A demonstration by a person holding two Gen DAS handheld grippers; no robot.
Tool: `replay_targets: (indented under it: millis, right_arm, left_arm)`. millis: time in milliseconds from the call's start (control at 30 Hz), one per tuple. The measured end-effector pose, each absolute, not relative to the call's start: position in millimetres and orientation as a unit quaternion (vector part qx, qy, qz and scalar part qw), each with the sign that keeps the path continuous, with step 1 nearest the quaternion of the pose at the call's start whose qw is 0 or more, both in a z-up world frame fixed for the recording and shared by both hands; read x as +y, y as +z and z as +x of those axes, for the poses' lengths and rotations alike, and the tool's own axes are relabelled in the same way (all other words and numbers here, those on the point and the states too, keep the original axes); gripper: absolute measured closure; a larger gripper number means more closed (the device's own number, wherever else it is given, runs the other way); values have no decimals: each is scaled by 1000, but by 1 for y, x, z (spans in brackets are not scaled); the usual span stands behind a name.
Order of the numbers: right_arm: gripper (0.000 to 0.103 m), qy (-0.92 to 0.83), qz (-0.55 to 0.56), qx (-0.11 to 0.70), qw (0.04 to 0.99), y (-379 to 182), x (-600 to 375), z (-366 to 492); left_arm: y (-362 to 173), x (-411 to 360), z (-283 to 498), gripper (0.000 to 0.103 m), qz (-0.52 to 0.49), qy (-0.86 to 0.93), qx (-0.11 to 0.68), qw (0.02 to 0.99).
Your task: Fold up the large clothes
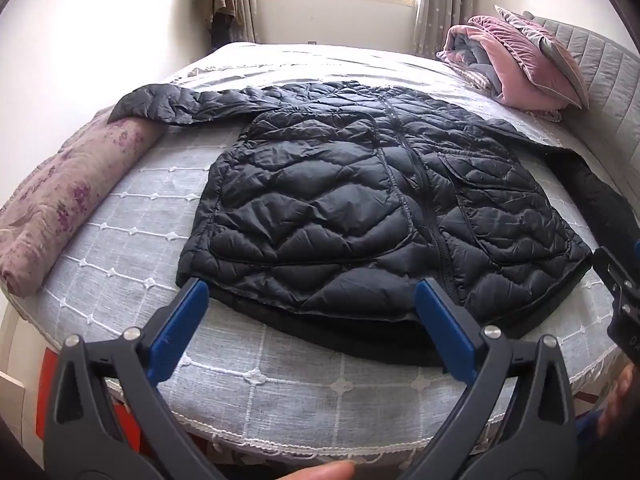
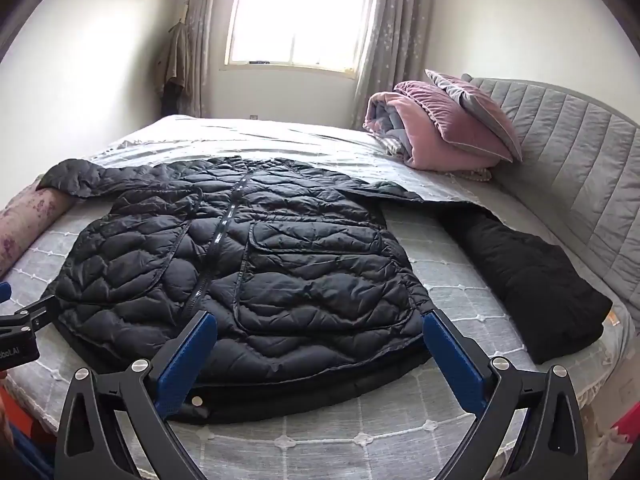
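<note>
Jacket (image 1: 360, 208) flat, front up, mid-bed, left gripper (image 1: 312, 300) and right gripper (image 2: 320, 336) both spread wide, empty, at jacket's near hem: pinch both hem layers together before lifting evenly.

Spread flat across the bed (image 2: 400, 432): quilted jacket (image 2: 240, 276), front up, hem at the near edge, collar toward the window (image 2: 300, 16). One sleeve (image 1: 168, 104) stretched left, its cuff resting on a rolled blanket (image 1: 68, 196) along the bed's left side. Right of the jacket, apart from it, a folded garment (image 2: 532, 280). Behind that, against the headboard (image 2: 572, 144), a folded quilt (image 2: 420, 136) with a pillow (image 2: 476, 120) on top. Nearest, just before the hem: left hand-held gripper (image 1: 312, 308) and right hand-held gripper (image 2: 320, 336), side by side.
</note>
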State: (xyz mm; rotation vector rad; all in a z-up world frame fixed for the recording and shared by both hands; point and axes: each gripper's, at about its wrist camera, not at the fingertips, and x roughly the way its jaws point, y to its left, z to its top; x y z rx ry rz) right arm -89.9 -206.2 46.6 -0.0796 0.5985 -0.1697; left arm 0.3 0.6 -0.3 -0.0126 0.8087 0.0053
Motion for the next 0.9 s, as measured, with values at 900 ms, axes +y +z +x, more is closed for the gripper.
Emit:
replay_targets:
  millis: [900]
  right_arm:
    - [0,-83,-39,297,951,45,-205,-92]
  left_arm:
    - [-11,4,7,0,-48,-12,405,913]
